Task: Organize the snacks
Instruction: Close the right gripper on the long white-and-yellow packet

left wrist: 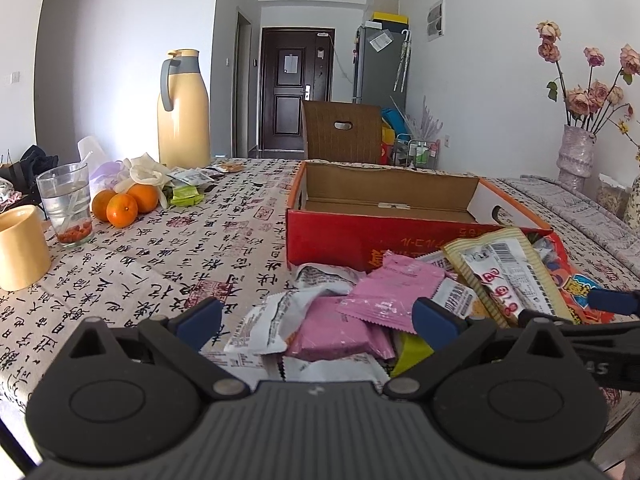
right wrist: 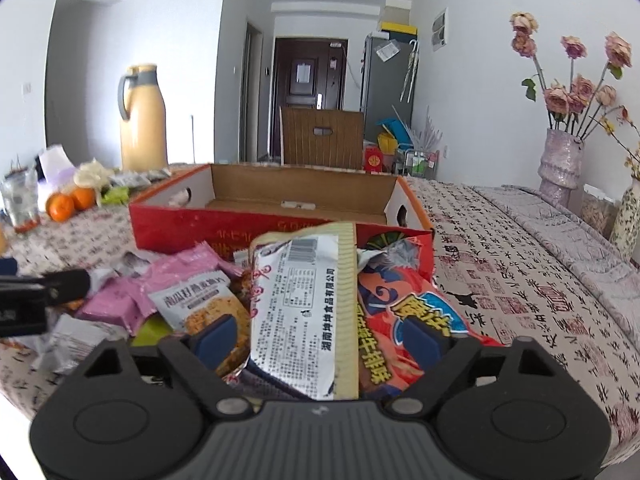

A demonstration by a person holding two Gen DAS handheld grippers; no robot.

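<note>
My right tool (right wrist: 316, 338) straddles the white packet (right wrist: 304, 312), jaws apart; I clamp next, lift it into the box (right wrist: 256, 232), left tool (left wrist: 316, 320) idle, open.

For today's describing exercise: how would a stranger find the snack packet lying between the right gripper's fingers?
Find the red cardboard box; the snack heap lies in front. The white packet tops it, between the right gripper's fingers. Alone there, it has a barcode and pale yellow edges.

Heaped snack packets (left wrist: 384, 300) before open box (left wrist: 384, 200)
</note>
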